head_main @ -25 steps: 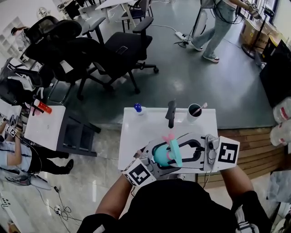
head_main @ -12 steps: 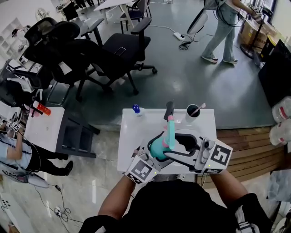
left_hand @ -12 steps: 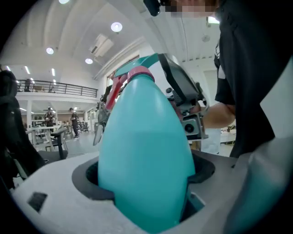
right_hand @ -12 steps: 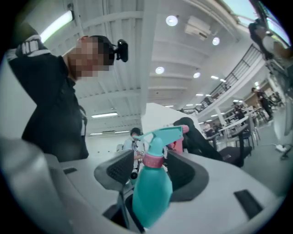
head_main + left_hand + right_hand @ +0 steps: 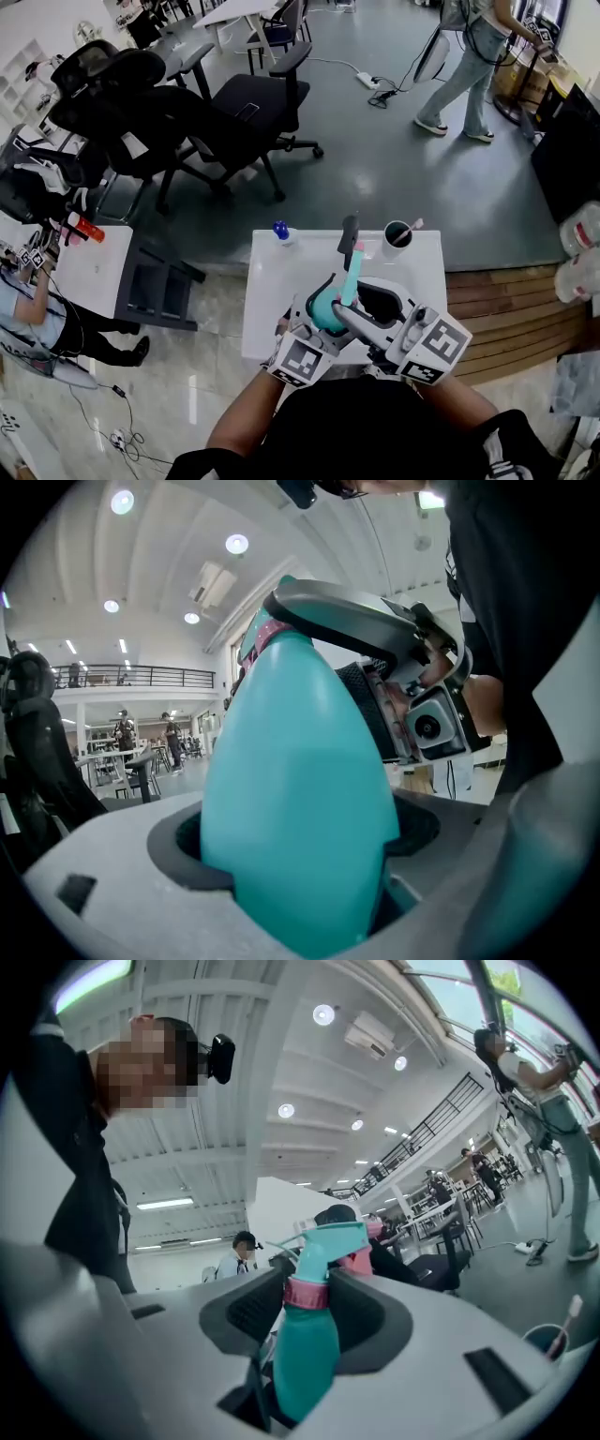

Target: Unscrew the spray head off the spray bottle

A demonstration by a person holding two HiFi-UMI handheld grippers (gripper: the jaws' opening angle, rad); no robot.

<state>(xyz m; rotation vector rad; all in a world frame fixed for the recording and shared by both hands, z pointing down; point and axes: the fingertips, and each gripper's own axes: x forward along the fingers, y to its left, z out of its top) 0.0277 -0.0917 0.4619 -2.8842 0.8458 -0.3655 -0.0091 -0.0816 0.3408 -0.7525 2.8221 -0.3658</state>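
Observation:
A teal spray bottle [image 5: 322,309] with a pink collar and teal spray head [image 5: 352,267] hangs above the white table [image 5: 272,281]. My left gripper [image 5: 317,317] is shut on its fat body, which fills the left gripper view [image 5: 300,761] between the jaws [image 5: 300,841]. My right gripper [image 5: 345,302] comes in from the right. In the right gripper view its jaws [image 5: 309,1309] have just been closing around the pink collar [image 5: 305,1292], and both dark pads press on it. The spray head [image 5: 330,1239] sticks out beyond them.
On the table's far edge stand a small blue-capped bottle [image 5: 281,228], a black object [image 5: 349,230] and a black cup [image 5: 397,232] with a stick in it. Office chairs [image 5: 187,103] crowd the far left. A person [image 5: 469,56] walks at the far right. A side table [image 5: 84,267] stands left.
Both grippers and the bottle turned. The spray head now points away toward the table's far edge. The right gripper's marker cube has dropped lower and moved left.

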